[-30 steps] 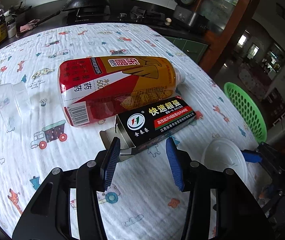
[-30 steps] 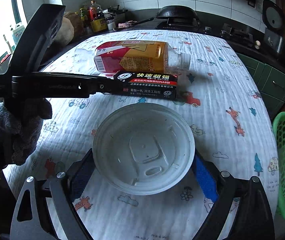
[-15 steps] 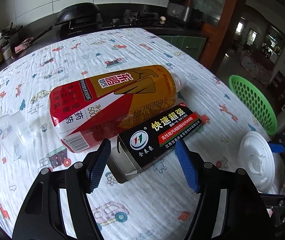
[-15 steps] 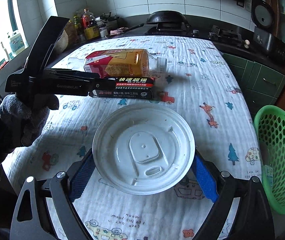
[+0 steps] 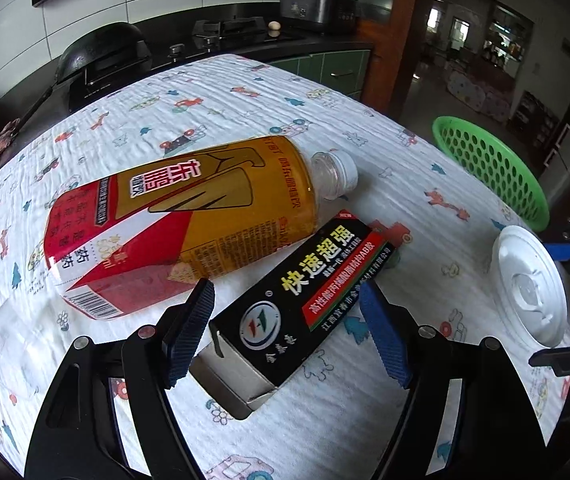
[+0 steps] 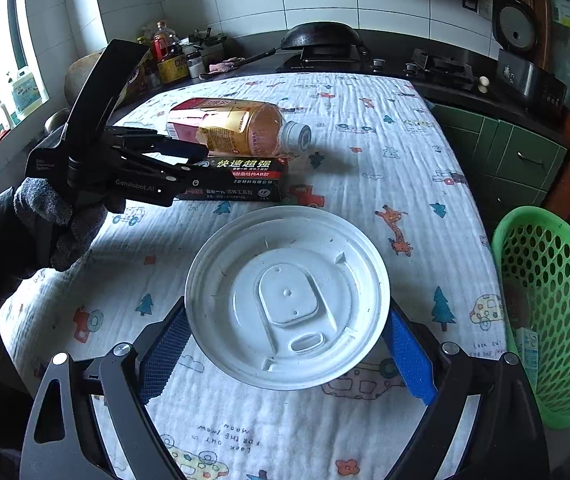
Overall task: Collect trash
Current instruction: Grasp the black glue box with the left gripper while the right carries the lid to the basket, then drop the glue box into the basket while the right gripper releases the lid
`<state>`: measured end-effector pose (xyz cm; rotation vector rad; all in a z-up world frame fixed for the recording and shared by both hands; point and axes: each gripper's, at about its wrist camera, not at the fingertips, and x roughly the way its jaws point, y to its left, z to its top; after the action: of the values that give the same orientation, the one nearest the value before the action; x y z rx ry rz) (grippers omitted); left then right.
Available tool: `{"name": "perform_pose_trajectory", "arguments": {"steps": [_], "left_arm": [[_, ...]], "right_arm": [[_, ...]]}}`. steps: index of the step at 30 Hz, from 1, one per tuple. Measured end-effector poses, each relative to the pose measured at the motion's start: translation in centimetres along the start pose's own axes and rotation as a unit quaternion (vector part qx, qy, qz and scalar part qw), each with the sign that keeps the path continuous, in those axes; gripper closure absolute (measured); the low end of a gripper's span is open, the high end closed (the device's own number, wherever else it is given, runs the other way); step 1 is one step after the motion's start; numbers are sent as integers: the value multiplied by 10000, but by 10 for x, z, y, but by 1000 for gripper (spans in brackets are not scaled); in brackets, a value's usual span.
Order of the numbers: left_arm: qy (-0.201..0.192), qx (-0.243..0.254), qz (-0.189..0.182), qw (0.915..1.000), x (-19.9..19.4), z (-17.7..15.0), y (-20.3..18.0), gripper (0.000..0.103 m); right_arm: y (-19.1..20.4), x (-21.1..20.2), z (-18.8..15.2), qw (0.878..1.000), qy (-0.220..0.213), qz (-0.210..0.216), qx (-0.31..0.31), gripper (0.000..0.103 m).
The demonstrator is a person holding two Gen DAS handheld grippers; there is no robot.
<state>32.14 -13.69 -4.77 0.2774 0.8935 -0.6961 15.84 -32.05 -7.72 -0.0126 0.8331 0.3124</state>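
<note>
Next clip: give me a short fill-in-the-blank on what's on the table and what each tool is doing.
1. The right tool is shut on a white plastic ____.
2. The black carton lies between the opening jaws of the ____ tool.
3. The drink bottle lies on its ____ beside the carton.
4. The perforated basket at the table's edge is ____ in colour.

Missing words: lid; left; side; green
</note>
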Motion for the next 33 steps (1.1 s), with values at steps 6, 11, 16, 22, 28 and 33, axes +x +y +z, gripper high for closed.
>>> {"name": "perform_pose_trajectory", "arguments": {"steps": [6, 11, 16, 22, 28, 33], "left_arm": [[331, 377, -491, 9975, 6, -3, -23, 31], [421, 593, -428, 9964, 10, 7, -36, 31], [545, 588, -330, 9962, 23, 14, -43, 36], [443, 551, -216, 9973, 21, 13, -58, 58], [364, 306, -331, 9983, 12, 15, -70, 59], [191, 365, -500, 9979, 2, 30, -95, 59]], "right_arm": [[-20, -5, -1, 9998, 2, -112, 177, 15], [-47, -14, -3, 9987, -49, -314, 409, 15], [-90, -34, -5, 9941, -189, -712, 791, 15], [-163, -51, -12, 9805, -175, -1408, 1359, 15], [-229, -52, -28, 9626, -7, -1931, 1903, 15], [-261, -44, -42, 9518, 147, -2077, 2252, 14]]}}
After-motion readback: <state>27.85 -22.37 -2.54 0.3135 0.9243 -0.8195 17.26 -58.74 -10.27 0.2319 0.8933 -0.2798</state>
